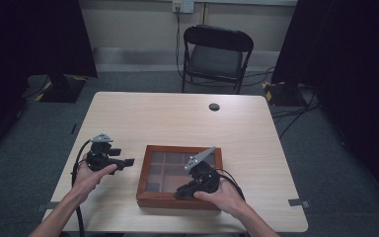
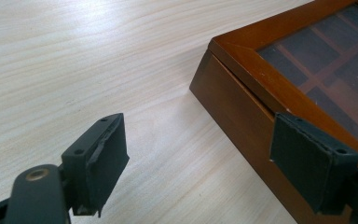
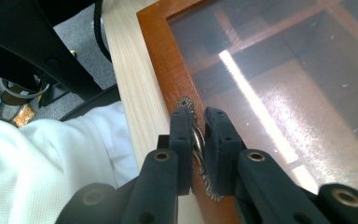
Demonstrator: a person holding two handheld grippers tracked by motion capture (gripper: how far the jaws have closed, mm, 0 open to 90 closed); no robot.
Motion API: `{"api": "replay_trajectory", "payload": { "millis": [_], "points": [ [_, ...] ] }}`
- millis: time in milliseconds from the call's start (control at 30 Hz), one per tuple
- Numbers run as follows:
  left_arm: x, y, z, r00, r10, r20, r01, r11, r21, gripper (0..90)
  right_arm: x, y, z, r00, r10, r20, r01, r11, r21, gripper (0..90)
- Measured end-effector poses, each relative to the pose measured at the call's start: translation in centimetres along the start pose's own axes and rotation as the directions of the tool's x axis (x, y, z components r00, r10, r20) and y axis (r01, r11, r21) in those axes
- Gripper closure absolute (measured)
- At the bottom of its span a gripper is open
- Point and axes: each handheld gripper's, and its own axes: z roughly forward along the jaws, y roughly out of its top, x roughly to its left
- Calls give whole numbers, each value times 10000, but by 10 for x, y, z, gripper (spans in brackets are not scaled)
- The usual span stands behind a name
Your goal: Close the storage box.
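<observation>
The right gripper (image 3: 197, 140) is pinching the box's (image 1: 160, 200) metal handle (image 3: 196, 140).
The box is sitting on the table (image 1: 177, 118); the left gripper (image 2: 196, 163), jaws wide apart, is waiting just beside it, maybe touching.

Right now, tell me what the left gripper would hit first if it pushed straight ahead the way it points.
Probably the wooden box. The left gripper is open, and its one jaw lines up with the box's near side wall, while the other jaw has bare table ahead. Depth is hard to judge, but the box looks close.
</observation>
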Motion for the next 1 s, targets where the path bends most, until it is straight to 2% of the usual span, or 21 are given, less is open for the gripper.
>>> {"api": "replay_trajectory", "payload": {
  "millis": [233,367,400,433,500,533,600,667,733,767,933,1000],
  "points": [
    [0,0,1,10000,-21,-51,22,10000,80,185,-1,-5,9,10000,-11,68,10,9996,267,823],
    [0,0,1,10000,-24,49,24,10000,57,185,-3,-7,9,10000,-19,-68,19,10000,-12,821],
    [0,0,1,10000,-33,82,32,10000,35,185,-4,-9,7,9999,132,-7,-132,9995,-298,732],
    [-1,0,1,10000,-26,73,26,10000,47,186,-5,-9,5,9997,229,119,-223,9988,-443,694],
    [-1,0,2,10000,-20,81,19,10000,72,186,-7,-10,-3,9976,366,594,-311,9954,-903,665],
    [0,0,1,9999,-90,92,89,9999,86,187,-10,-11,-9,9957,591,714,-496,9906,-1277,632],
    [1,0,1,10000,-95,-6,95,9999,108,192,-14,-15,-19,9906,871,1057,-685,9833,-1686,602],
    [3,-1,1,9997,-210,-114,211,9997,142,192,-19,-21,-31,9813,1276,1443,-949,9721,-2146,538],
    [5,-2,0,9990,-331,-309,334,9994,109,192,-26,-30,-44,9640,1873,1889,-1368,9581,-2517,477],
    [6,-2,0,9986,-344,-404,348,9993,97,192,-28,-33,-49,9582,2037,2011,-1474,9534,-2633,443],
    [11,-6,-6,9967,-384,-721,400,9990,210,192,-46,-58,-76,9150,3044,2648,-2186,9257,-3086,351],
    [14,-9,-10,9956,-458,-820,475,9987,185,192,-53,-69,-85,8937,3472,2843,-2467,9094,-3349,328]
  ]
}}
